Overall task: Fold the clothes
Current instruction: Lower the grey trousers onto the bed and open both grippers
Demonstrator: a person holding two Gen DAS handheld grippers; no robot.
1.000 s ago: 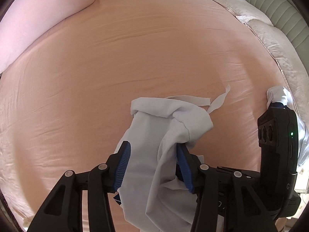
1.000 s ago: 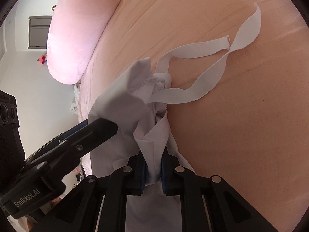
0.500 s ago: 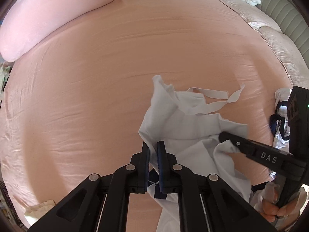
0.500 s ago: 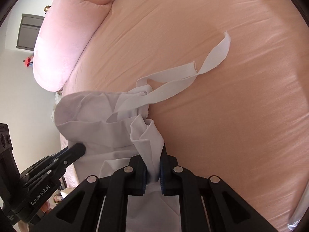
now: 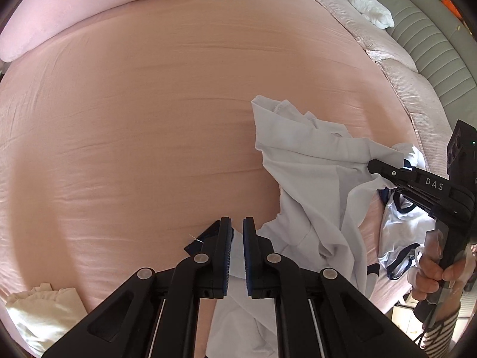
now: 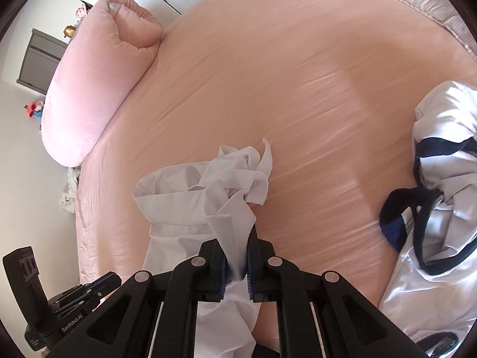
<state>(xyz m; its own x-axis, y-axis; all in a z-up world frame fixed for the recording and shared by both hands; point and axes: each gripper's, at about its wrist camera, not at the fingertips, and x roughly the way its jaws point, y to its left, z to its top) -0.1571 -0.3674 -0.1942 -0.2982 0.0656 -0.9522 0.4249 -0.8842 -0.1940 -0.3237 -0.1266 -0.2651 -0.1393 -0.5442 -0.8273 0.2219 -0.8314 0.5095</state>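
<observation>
While my right gripper [image 6: 237, 264] pinches a bunched edge of the white garment [image 5: 313, 179] above the pink bed [image 5: 149, 119] and my left gripper [image 5: 237, 238] is nearly closed, apparently on its lower hem, I judge folding unfinished: it hangs crumpled, no neat fold showing.

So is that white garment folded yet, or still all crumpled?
Still crumpled: the white garment lies bunched in loose creases, one end pinched by the right gripper.

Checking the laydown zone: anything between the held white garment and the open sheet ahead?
Nothing visible. The crumpled white garment is pinched in the right gripper; the peach bedsheet ahead is bare. The navy-trimmed white garment lies off to the right.
</observation>
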